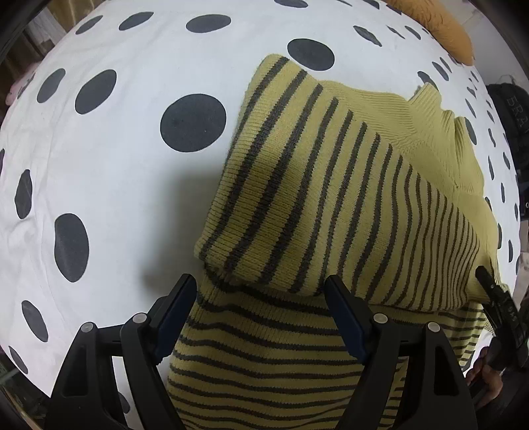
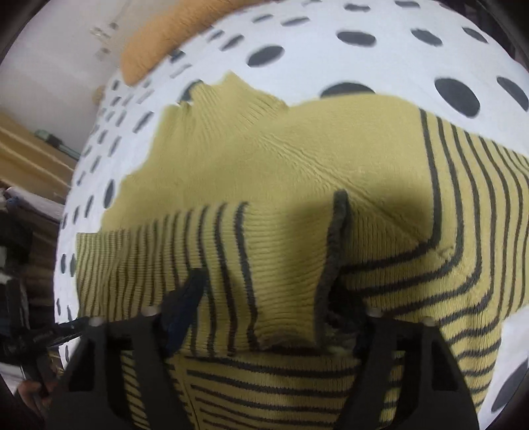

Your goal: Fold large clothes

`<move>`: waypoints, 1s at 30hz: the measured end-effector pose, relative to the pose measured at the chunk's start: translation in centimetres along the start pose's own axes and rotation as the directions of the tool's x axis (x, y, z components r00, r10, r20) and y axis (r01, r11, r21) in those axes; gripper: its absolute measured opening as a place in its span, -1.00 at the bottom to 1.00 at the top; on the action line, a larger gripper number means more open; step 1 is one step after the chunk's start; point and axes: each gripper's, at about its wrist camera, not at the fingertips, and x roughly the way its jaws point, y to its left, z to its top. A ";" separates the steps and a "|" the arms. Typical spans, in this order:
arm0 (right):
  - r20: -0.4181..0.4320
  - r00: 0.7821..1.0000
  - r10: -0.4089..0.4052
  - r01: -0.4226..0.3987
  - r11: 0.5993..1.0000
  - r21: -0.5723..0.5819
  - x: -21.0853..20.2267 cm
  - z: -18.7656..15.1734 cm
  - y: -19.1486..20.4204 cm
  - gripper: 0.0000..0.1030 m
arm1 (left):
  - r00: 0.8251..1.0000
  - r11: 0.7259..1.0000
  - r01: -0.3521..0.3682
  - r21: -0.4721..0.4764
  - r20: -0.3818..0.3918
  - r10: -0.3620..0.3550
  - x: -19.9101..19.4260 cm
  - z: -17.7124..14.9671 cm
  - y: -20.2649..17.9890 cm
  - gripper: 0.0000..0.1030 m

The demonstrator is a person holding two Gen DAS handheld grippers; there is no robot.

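Yellow striped sweater (image 1: pixel 330 185) folded on polka-dot bed (image 1: pixel 115 165), left tool (image 1: pixel 261 291) spread above its edge, right tool (image 2: pixel 267 291) spread, astride a raised fold, orange pillow (image 2: pixel 165 39) at the bed's far edge

The knitted sweater (image 1: pixel 330 185) is mustard yellow-green with thin dark grey stripes across its sleeves and body, while its ribbed neck and shoulder area in the upper right of the left wrist frame is plain yellow-green; in the right wrist frame a dark grey cuff edge (image 2: pixel 335 244) stands at centre. The cotton bed sheet (image 1: pixel 115 185) beneath is white with large dark grey dots, and a plain ochre-orange cushion (image 1: pixel 443 26) lies at the top right. Both 2-finger grippers (image 1: pixel 258 291) (image 2: pixel 267 294) are matte black with dark blue pads.
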 end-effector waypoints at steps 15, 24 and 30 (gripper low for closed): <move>0.034 0.948 -0.317 0.314 0.914 -0.258 -2.6 0.5 1.0 -0.80 | 1.000 1.000 0.006 0.003 -0.017 -0.006 0.9 0.5 -0.8 0.57; -0.006 0.948 -0.319 0.313 0.936 -0.160 -2.5 3.0 -4.5 -0.62 | 0.999 0.999 0.044 0.022 0.013 -0.044 1.0 1.9 -2.8 0.57; 0.092 0.972 -0.218 0.223 0.974 -0.043 -7.7 3.1 -4.7 -0.45 | 0.987 0.984 0.122 0.127 0.093 -0.134 0.2 3.6 -7.8 0.54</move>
